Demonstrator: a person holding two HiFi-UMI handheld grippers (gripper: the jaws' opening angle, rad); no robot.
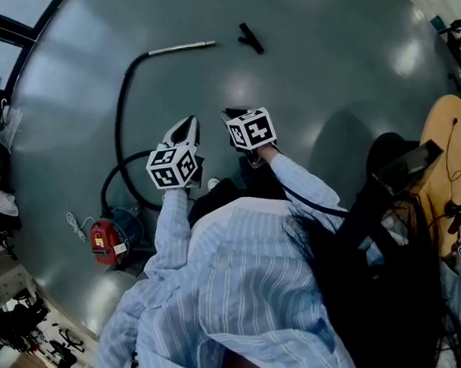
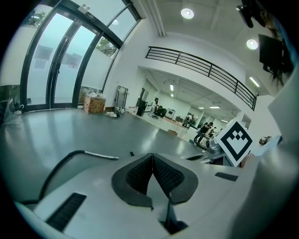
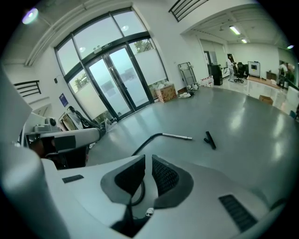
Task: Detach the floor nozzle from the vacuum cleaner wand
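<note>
The vacuum wand, a thin metal tube, lies on the grey floor at the end of a black hose. The black floor nozzle lies apart from it, a short way to the right of the tube's tip. The hose curves back to the red vacuum cleaner. My left gripper and right gripper hang side by side in the air, well short of both parts. The left gripper is shut and empty. The right gripper holds nothing, its pads a sliver apart. Wand and nozzle lie beyond it.
A round wooden table with cables stands at the right. A white cord lies beside the vacuum cleaner. Clutter lines the left edge by the glass doors. The person's striped sleeves fill the lower middle of the head view.
</note>
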